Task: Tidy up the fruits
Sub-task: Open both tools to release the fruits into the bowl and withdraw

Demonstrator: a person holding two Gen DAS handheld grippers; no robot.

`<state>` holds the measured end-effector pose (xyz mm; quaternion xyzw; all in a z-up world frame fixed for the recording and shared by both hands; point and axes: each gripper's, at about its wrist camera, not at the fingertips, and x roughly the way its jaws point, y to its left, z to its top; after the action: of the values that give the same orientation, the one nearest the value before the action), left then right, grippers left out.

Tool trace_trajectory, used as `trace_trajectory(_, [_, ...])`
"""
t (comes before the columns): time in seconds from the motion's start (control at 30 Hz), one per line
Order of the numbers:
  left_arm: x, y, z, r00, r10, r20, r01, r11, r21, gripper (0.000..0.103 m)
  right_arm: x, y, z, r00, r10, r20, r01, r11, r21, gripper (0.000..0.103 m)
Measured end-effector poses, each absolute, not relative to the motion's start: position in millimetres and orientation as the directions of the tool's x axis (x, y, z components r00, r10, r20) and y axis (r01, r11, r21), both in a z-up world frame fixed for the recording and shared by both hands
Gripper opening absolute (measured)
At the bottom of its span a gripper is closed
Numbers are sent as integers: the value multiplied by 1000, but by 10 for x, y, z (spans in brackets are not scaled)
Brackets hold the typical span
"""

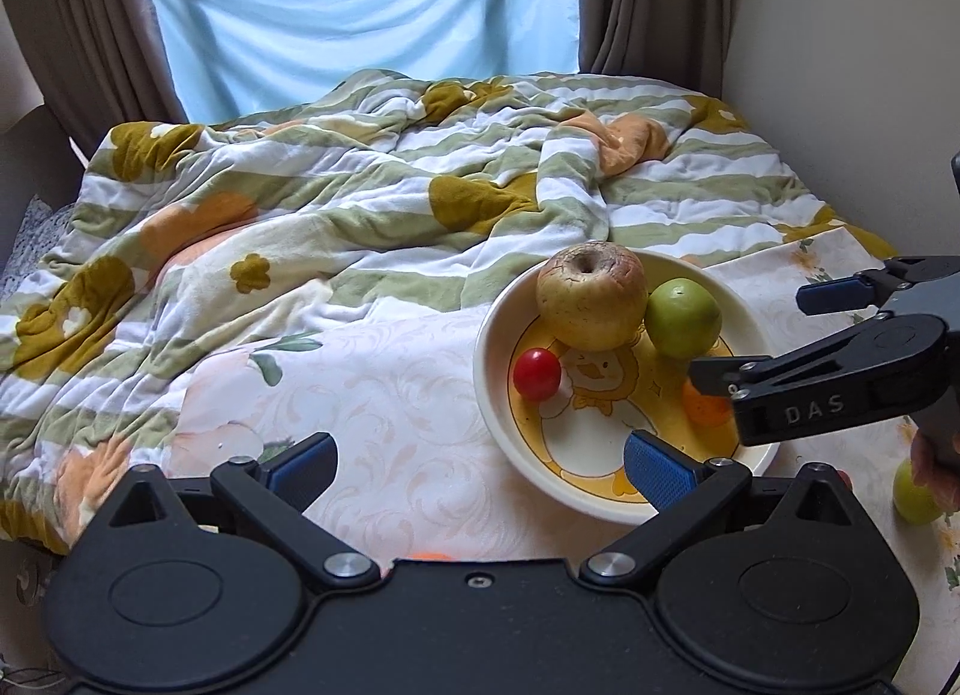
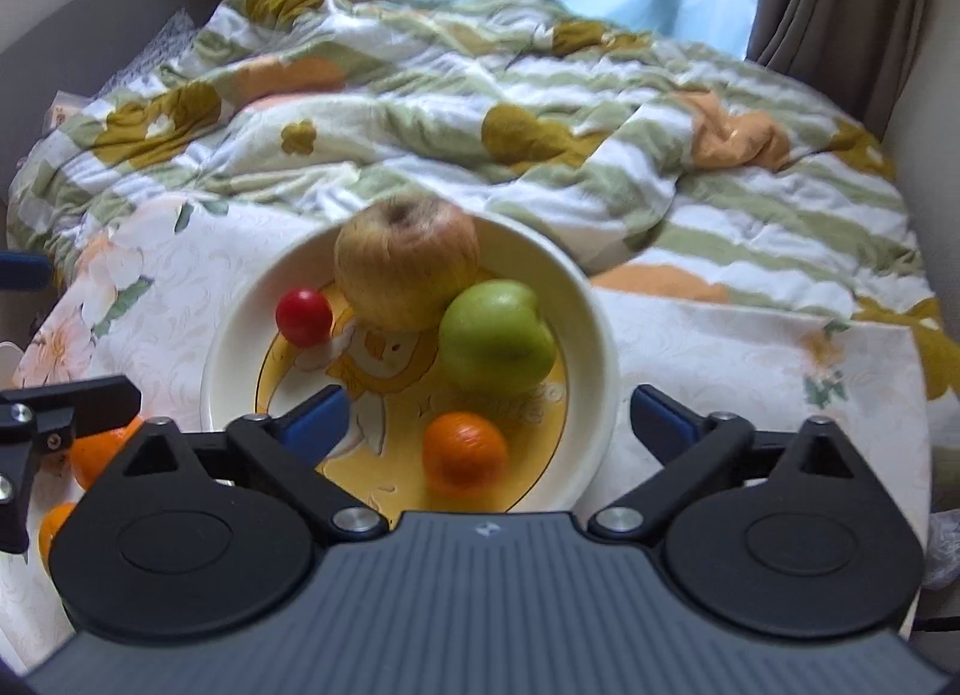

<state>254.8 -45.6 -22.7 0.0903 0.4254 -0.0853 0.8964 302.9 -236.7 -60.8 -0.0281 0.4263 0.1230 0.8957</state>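
The right gripper (image 2: 486,416) stood released above the cartoon-printed bowl (image 2: 600,335) on the bed, a small orange (image 2: 464,450) lying free between its spread fingers at the bowl's six o'clock, below the green apple (image 2: 497,336). The left gripper (image 1: 477,458), also unclenched and empty, hovered at the bowl's seven o'clock. A clean straight withdrawal looked wise, lest a finger nudge the orange or rim.

A glossy, smooth ceramic-looking bowl (image 2: 600,335) is seen. Inside it, a dull, wrinkled apple (image 2: 407,261) and a shiny tomato (image 2: 303,317) are shown. Beyond the bowl, a soft quilted cloth blanket (image 2: 420,113) is spread. Matt black plastic forms the right gripper (image 2: 486,416).
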Motion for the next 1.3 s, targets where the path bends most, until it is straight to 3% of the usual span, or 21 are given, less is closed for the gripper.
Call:
trace_trajectory(0.37, [2250,-416,-32,653,-63,-754,175,982,69,103,2791,-2524,-360,627,202,-753,-213,973,84,103])
trace_trajectory(0.97, [1324,-390,540,767,-30,-641,91,994,62,103,1834,-2734,377,727,197,-658,-218,975,51,103])
trace_trajectory(1.3, [862,-362,423,775,9,-632,34,998,57,103,1259,-2795,462,727,205,-655,-215,974,67,103])
